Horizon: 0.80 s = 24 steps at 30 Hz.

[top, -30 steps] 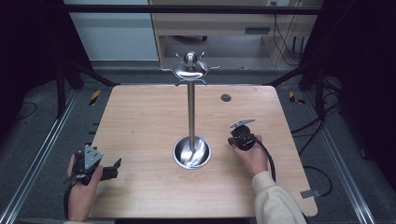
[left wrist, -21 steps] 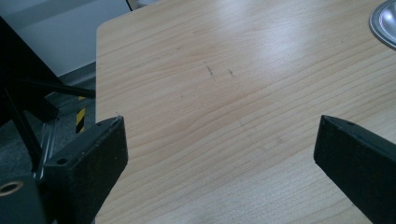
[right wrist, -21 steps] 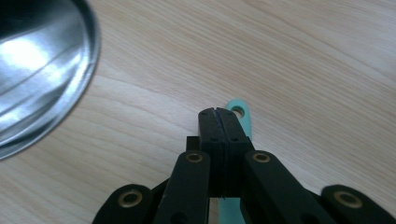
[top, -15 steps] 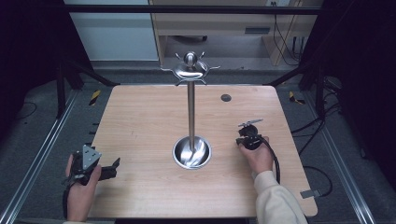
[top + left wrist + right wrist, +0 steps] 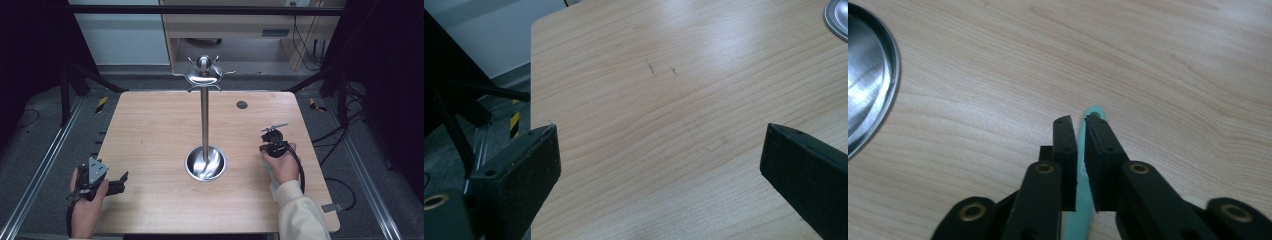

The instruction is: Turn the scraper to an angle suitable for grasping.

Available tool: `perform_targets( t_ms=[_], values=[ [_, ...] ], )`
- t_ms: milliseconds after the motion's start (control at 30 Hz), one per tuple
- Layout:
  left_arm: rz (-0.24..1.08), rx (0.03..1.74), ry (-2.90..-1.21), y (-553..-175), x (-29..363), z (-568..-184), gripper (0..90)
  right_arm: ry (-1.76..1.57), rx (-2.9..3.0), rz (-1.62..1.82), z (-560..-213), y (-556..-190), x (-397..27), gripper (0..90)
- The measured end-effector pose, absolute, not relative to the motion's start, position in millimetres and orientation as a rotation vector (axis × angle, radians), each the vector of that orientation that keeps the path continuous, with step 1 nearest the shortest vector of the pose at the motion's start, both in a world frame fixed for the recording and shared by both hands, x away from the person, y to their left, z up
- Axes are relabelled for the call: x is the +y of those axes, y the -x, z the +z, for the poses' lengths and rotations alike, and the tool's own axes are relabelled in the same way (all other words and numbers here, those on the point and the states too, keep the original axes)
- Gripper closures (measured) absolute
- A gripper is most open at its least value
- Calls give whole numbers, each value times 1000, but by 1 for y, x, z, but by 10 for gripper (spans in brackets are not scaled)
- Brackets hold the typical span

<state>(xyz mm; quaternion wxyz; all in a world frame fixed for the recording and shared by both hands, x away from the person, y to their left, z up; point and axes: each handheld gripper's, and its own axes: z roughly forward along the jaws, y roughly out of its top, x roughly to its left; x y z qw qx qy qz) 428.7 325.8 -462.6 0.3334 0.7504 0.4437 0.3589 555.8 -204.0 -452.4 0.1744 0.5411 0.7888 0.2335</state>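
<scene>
Two narrow black jaws of the right tool, just opening, flank a thin mint-green strip lying on the bench right of the steel stand; the left tool gapes wide, far left.

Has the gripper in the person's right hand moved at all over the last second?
Yes. The right gripper has drifted away from the metal stand toward the table's right edge, its jaws just opening slightly around a thin green strip.
</scene>
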Motion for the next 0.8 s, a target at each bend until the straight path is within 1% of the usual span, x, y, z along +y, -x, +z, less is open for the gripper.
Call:
perform_targets(
  t_ms=[100, 267, 400, 800],
  values=[
    [928, 1149, -1976, -430, 324, -464, 26, -1554, 2287, 571, -448, -564, -204, 674],
    [926, 1135, -1975, -431, 322, -464, 26, -1588, 2323, 517, -442, -576, -207, 568],
    [927, 1133, -1981, -431, 321, -464, 26, -1625, 2345, 469, -448, -581, -208, 565],
    [926, 1127, -1989, -431, 320, -464, 26, -1663, 2353, 413, -463, -585, -202, 615]
  ],
)
